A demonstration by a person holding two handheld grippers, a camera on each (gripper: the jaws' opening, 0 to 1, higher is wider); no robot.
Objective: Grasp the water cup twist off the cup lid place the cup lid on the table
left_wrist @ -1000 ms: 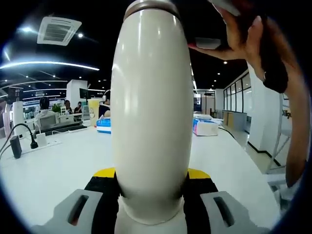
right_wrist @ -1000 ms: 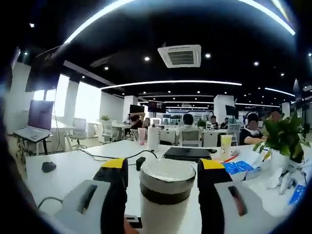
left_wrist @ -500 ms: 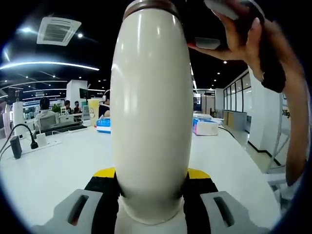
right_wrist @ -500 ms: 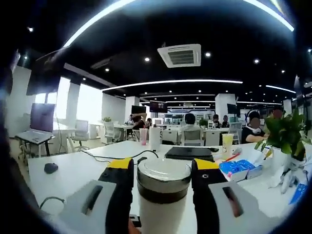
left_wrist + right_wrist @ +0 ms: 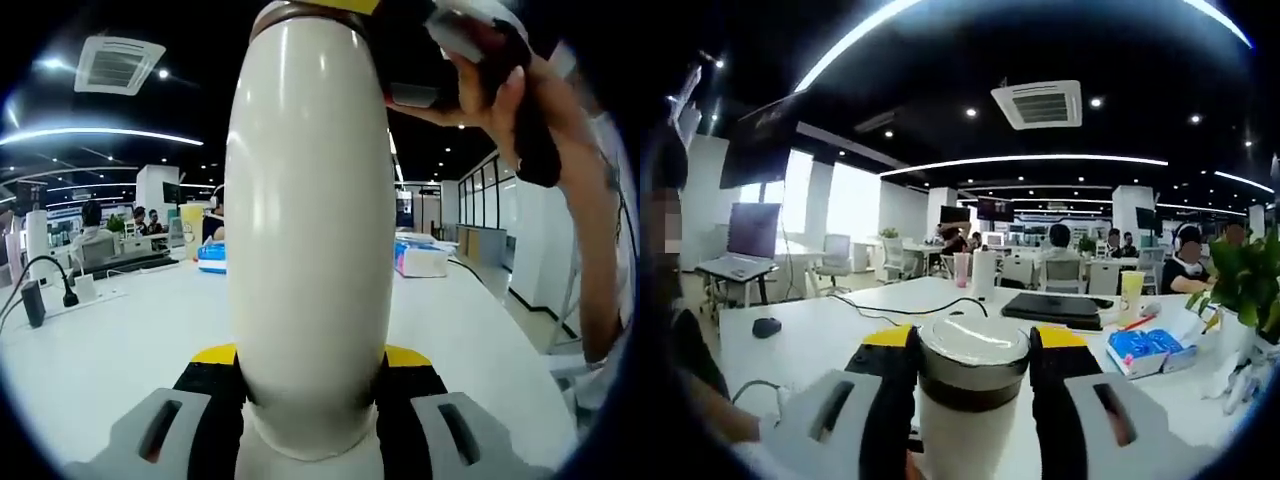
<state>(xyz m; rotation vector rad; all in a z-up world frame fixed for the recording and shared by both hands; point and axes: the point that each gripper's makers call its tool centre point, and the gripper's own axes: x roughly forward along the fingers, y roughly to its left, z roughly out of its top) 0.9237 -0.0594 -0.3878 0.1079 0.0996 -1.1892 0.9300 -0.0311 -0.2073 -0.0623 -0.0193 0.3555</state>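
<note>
Your left gripper (image 5: 310, 385) is clamped on the lower body of the water cup (image 5: 310, 220), the cream wall pressed between its yellow-tipped jaws, so the grasp is done and the cup stands upright above the white table (image 5: 120, 340).

At the top of the cup, your right gripper (image 5: 965, 350) has its jaws closed against either side of the cup lid (image 5: 973, 350), the grey cap with its dark band sitting snug between the yellow tips. In the left gripper view that same gripper reaches in at the lid's level, with your hand (image 5: 520, 110) wrapped round its handle just beside the cup's top.

By the look of it the lid is still seated on the cup: no gap shows under the dark band. So you have both holds, and the twist itself is what remains, then lifting the lid away and setting it on the table.

Beyond the cup, a blue packet (image 5: 1145, 350) and a closed laptop (image 5: 1055, 307) lie on the table, with a potted plant (image 5: 1250, 290) further off.
</note>
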